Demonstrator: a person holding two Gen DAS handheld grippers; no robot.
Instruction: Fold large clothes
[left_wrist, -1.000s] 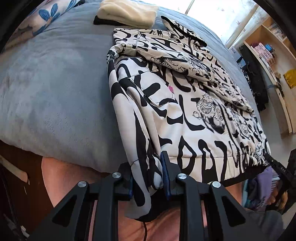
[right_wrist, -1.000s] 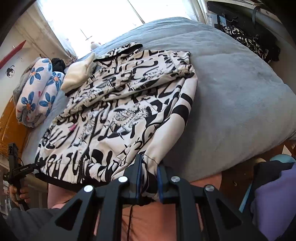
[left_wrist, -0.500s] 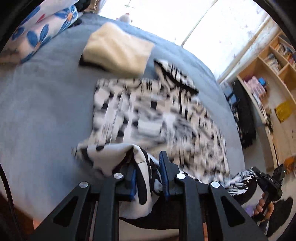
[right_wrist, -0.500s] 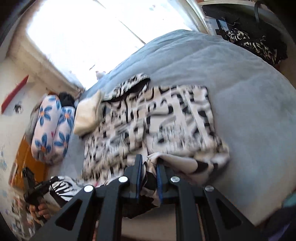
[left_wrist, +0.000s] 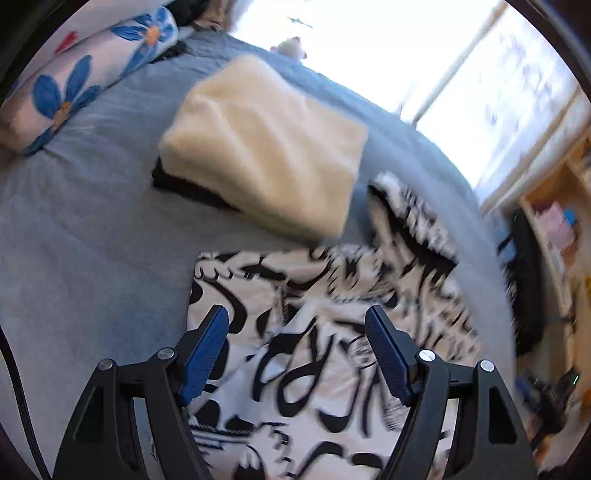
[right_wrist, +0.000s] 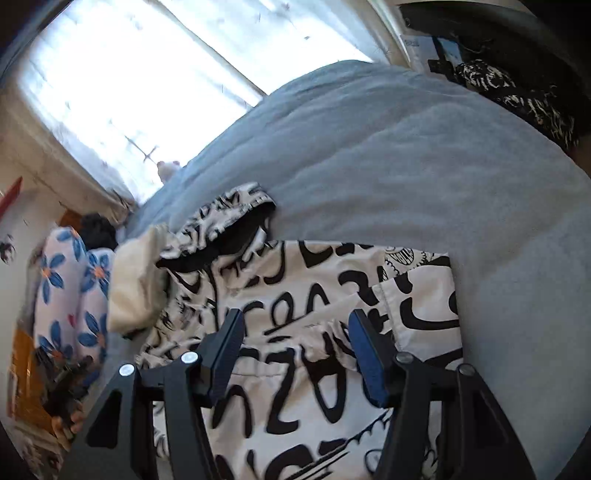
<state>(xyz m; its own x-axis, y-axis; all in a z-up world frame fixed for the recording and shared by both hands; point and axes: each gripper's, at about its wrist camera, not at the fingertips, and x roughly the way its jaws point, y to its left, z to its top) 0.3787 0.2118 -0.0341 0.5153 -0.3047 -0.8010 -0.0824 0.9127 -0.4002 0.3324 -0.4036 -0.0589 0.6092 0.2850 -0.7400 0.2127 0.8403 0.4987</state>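
Matt printed cloth jacket (left_wrist: 332, 354), fuzzy bedspread (left_wrist: 92, 236)

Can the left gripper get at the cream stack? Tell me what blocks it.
Probably yes. The left gripper is open and empty over the jacket; the cream stack lies just beyond, with only flat jacket between.

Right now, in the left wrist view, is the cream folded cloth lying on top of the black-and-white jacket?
No, the cream folded cloth lies on the grey bed cover, beyond the black-and-white jacket.

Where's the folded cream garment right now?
Left wrist view, upper centre: the cream garment lies on the grey bed, between the floral pillow and the patterned jacket.
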